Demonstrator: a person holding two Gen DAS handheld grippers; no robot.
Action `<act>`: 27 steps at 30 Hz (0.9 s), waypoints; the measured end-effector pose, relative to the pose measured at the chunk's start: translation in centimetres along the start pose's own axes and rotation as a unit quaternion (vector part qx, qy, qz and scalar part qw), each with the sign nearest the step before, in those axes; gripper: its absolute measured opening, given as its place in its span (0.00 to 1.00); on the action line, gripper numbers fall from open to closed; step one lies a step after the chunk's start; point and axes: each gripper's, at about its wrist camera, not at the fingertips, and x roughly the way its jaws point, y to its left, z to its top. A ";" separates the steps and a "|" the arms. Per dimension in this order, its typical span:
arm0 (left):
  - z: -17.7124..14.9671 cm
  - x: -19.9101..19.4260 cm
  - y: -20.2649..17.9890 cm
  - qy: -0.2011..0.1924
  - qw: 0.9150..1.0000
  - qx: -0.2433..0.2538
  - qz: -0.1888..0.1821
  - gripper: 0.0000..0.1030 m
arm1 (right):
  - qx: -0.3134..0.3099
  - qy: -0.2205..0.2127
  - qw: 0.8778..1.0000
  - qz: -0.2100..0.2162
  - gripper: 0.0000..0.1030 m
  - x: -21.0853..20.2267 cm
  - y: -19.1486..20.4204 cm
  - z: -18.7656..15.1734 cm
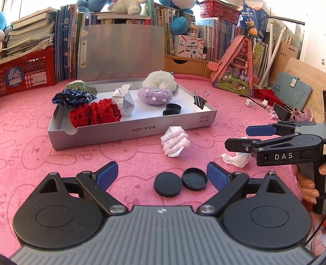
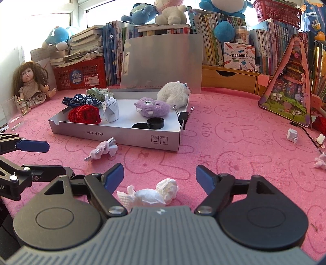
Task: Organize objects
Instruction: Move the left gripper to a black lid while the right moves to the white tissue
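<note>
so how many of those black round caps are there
4: two black caps lie on the pink cloth between the left gripper fingers, one flat, one hollow-side up; two more inside the box by its front wall.

Across the lower frame I see a pink cloth (image 2: pixel 234 142) printed with rabbit outlines covering the work surface. Behind it, packed books (image 2: pixel 214 36) line the back, with blue plush toys (image 2: pixel 140 15) on top. A red crate (image 2: pixel 81 75) sits at left under stacked papers, a wooden drawer unit (image 2: pixel 228 78) at right. Bright daylight floods from a window (image 2: pixel 77 12) in the upper left.
</note>
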 end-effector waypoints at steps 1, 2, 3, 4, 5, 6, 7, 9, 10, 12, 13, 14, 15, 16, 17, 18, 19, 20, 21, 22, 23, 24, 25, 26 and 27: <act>-0.2 0.0 0.1 0.003 1.000 -0.003 -0.003 0.92 | -0.001 0.003 1.000 0.001 0.84 0.1 0.1 -0.2; -0.3 0.0 0.1 0.005 1.000 -0.004 -0.003 0.92 | -0.002 0.005 1.000 0.001 0.84 0.1 0.1 -0.4; -0.4 0.0 0.1 0.006 1.000 -0.003 -0.002 0.92 | -0.004 0.007 1.000 0.000 0.84 0.2 0.3 -0.6; -0.6 -0.1 0.0 0.007 1.000 -0.001 -0.001 0.92 | -0.007 0.008 1.000 -0.001 0.84 0.2 0.4 -0.8; -0.6 -0.1 -0.1 0.007 1.000 0.002 0.000 0.92 | -0.009 0.009 1.000 0.000 0.84 0.2 0.5 -1.0; -0.7 -0.1 -0.2 0.007 1.000 0.004 0.001 0.90 | -0.011 0.011 1.000 0.001 0.84 0.2 0.6 -1.2; -0.8 -0.2 -0.3 0.007 1.000 0.007 0.002 0.89 | -0.012 0.012 1.000 0.003 0.84 0.2 0.6 -1.4; -0.9 -0.1 -0.4 0.009 1.000 0.010 0.005 0.82 | -0.013 0.018 1.000 0.006 0.84 0.4 0.7 -1.8; -1.0 0.0 -0.4 0.011 1.000 0.010 0.007 0.80 | -0.013 0.019 1.000 0.005 0.84 0.4 0.8 -1.9; -1.2 0.3 -0.3 0.016 1.000 0.004 0.007 0.74 | -0.018 0.015 1.000 0.006 0.85 0.3 0.9 -2.0; -1.4 0.3 -0.4 0.013 1.000 0.005 0.010 0.74 | -0.022 0.015 1.000 0.007 0.85 0.3 1.0 -2.0; -1.4 0.3 -0.5 0.012 1.000 0.007 0.014 0.72 | -0.024 0.016 1.000 0.007 0.84 0.4 1.1 -2.1; -1.5 0.3 -0.6 0.010 1.000 0.011 0.017 0.72 | -0.026 0.015 1.000 0.006 0.84 0.4 1.3 -2.2; -1.6 0.3 -0.6 0.007 1.000 0.013 0.019 0.72 | -0.030 0.016 0.999 0.008 0.84 0.4 1.3 -2.2; -1.7 0.2 -0.7 0.005 1.000 0.013 0.021 0.72 | -0.032 0.016 0.999 0.008 0.84 0.4 1.4 -2.2; -1.8 0.2 -0.7 0.002 1.000 0.012 0.022 0.72 | -0.034 0.017 0.999 0.007 0.84 0.4 1.5 -2.2; -1.9 0.2 -0.7 0.000 1.000 0.012 0.023 0.72 | -0.035 0.017 0.999 0.007 0.84 0.4 1.5 -2.2; -1.9 0.2 -0.7 -0.001 1.000 0.012 0.023 0.72 | -0.035 0.017 0.999 0.007 0.84 0.5 1.5 -2.2; -2.0 0.2 -0.8 -0.002 1.000 0.013 0.024 0.72 | -0.035 0.016 0.999 0.006 0.84 0.5 1.5 -2.2; -2.0 0.2 -0.8 -0.003 1.000 0.013 0.024 0.72 | -0.035 0.016 0.999 0.006 0.83 0.4 1.6 -2.3; -2.0 0.2 -0.8 -0.004 1.000 0.012 0.024 0.72 | -0.036 0.016 0.999 0.006 0.83 0.4 1.6 -2.3; -2.0 0.2 -0.8 -0.004 1.000 0.012 0.024 0.72 | -0.037 0.015 0.999 0.006 0.82 0.5 1.6 -2.3; -2.0 0.2 -0.8 -0.004 1.000 0.011 0.025 0.72 | -0.037 0.015 0.999 0.007 0.81 0.4 1.6 -2.3; -2.0 0.2 -0.8 -0.005 1.000 0.010 0.026 0.72 | -0.038 0.014 0.999 0.007 0.80 0.4 1.6 -2.3; -2.0 0.2 -0.8 -0.005 1.000 0.008 0.027 0.72 | -0.038 0.013 0.999 0.008 0.79 0.4 1.6 -2.3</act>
